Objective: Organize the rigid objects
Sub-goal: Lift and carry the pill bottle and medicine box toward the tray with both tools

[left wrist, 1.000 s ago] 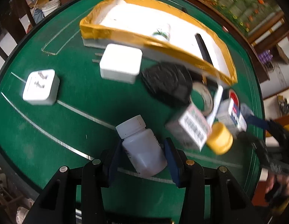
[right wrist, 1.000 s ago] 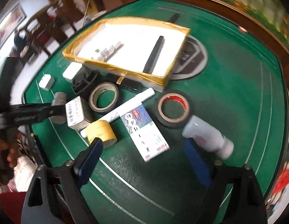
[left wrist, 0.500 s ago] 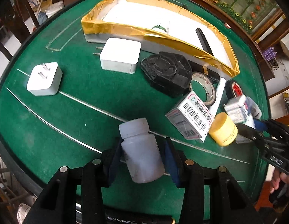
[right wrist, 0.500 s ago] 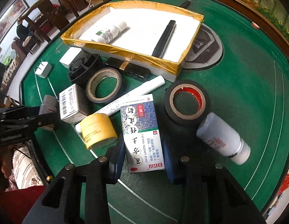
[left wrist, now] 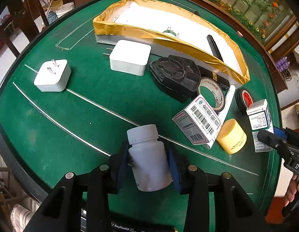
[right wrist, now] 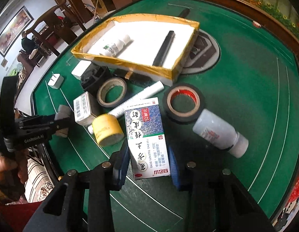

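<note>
The gold-taped tray [right wrist: 176,73] holds a small labelled bottle [right wrist: 114,46] and a black marker [right wrist: 164,48]; its remaining white floor is bare. The left gripper [left wrist: 148,162] has been closing and now pinches a white pill bottle [left wrist: 149,158] between its blue pads, cap pointing toward the tray. The right gripper [right wrist: 149,162] has clamped a blue medicine box [right wrist: 147,135] by its near end. Tape rolls, a yellow jar [right wrist: 106,129] and a barcode box [left wrist: 197,121] crowd the tray's near wall. Open green felt [right wrist: 255,89] lies right of the tray.
</note>
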Available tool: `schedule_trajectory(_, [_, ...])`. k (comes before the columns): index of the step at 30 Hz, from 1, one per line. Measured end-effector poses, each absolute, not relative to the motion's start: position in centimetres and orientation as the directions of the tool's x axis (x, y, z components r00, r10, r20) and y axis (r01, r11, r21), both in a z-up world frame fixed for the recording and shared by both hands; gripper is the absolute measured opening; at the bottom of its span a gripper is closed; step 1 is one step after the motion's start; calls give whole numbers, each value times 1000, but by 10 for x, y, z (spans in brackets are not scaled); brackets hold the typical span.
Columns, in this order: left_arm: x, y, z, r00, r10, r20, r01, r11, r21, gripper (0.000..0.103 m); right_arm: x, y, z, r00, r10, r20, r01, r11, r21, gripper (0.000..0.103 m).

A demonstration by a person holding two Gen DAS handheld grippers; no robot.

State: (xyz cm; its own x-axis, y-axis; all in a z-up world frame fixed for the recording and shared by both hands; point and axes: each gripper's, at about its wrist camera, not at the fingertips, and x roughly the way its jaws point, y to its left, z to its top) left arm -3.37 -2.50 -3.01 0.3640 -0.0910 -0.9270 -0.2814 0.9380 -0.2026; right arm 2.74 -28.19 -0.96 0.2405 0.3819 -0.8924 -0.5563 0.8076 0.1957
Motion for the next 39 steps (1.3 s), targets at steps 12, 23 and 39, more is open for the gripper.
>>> schedule_trajectory(12, [-33,-24,-29,361,-104,-927,-266,941,-209,42,24,-264,1,230,412,-882,-598,775,206,36])
schedule_trajectory(23, [-36,-26,-24,390,-151,-909,-262,928,-267,42,25,-277,10,266,412,-871,-554,805,212,36])
schedule_trajectory(39, [-15,-13,-16,403,-273,-874,-169,916,-364,42,30,-252,23,299,368,-880,-503,845,182,36])
